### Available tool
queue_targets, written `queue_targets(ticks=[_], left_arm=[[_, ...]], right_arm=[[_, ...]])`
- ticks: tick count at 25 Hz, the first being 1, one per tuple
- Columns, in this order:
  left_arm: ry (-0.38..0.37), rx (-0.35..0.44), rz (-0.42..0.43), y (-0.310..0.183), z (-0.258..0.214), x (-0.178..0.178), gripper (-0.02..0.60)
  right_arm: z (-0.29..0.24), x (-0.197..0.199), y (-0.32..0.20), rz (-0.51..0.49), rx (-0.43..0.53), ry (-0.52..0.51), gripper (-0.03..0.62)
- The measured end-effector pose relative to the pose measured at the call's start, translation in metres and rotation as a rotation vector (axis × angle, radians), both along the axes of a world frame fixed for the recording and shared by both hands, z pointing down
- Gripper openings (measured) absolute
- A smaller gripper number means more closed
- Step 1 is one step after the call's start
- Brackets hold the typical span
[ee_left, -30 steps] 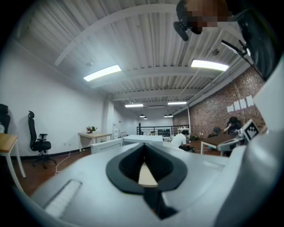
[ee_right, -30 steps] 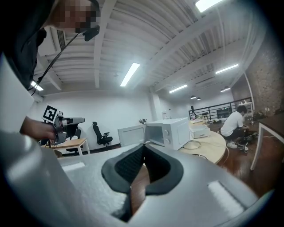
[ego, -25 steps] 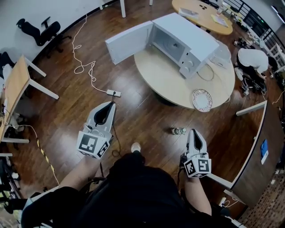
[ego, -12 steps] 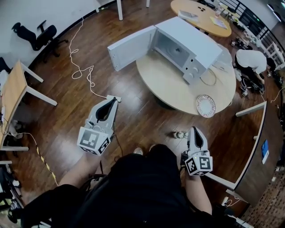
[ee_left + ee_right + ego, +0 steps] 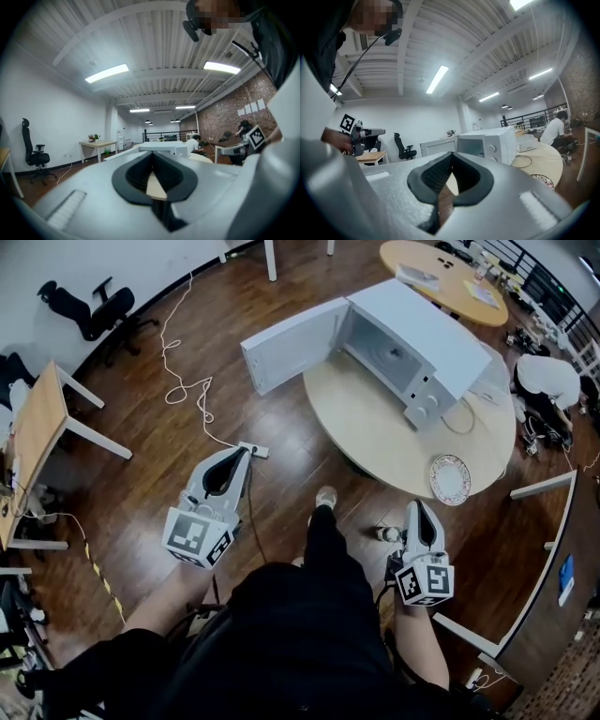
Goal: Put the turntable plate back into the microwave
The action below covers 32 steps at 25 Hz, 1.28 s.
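On the table (image 5: 375, 418) the microwave (image 5: 422, 334) stands open, turntable plate (image 5: 450, 479) outside it; left gripper (image 5: 242, 454) and right gripper (image 5: 419, 508), jaws clenched.

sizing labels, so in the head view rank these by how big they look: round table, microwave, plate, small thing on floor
1. round table
2. microwave, counting its open door
3. plate
4. small thing on floor, clearly the smallest

Head view: from above, steeply down, microwave (image 5: 441, 324) well ahead of jaws. Left and right gripper views: low, level along own jaws, microwave far beyond. Shared: microwave, round table (image 5: 375, 418).
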<state>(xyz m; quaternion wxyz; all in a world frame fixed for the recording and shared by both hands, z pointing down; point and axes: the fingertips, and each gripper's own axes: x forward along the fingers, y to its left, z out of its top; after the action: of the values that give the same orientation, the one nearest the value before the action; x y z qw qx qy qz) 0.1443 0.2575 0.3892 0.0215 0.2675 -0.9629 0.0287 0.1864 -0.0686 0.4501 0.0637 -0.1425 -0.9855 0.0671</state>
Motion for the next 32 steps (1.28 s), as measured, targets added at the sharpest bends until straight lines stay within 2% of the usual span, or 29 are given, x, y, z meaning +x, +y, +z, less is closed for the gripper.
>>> queue_targets(ticks=[11,21,28,32], left_arm=[[0.034,-0.007,-0.033,0.007,0.002,-0.070,0.005],[0.056,-0.029,0.033,-0.028,0.005,-0.156,0.005],[0.058,-0.035,0.087,-0.064,-0.002,-0.234,0.005],[0.053,-0.046,0.114,-0.081,-0.007,-0.271,0.005]], right_arm=[[0.015,-0.075,0.006,-0.025,-0.021,0.020,0.000],[0.025,-0.152,0.001,-0.024,-0.018,0.047,0.000],[0.034,-0.210,-0.016,-0.007,-0.017,0.078,-0.001],[0.038,-0.241,-0.017,-0.030,-0.016,0.099,0.000]])
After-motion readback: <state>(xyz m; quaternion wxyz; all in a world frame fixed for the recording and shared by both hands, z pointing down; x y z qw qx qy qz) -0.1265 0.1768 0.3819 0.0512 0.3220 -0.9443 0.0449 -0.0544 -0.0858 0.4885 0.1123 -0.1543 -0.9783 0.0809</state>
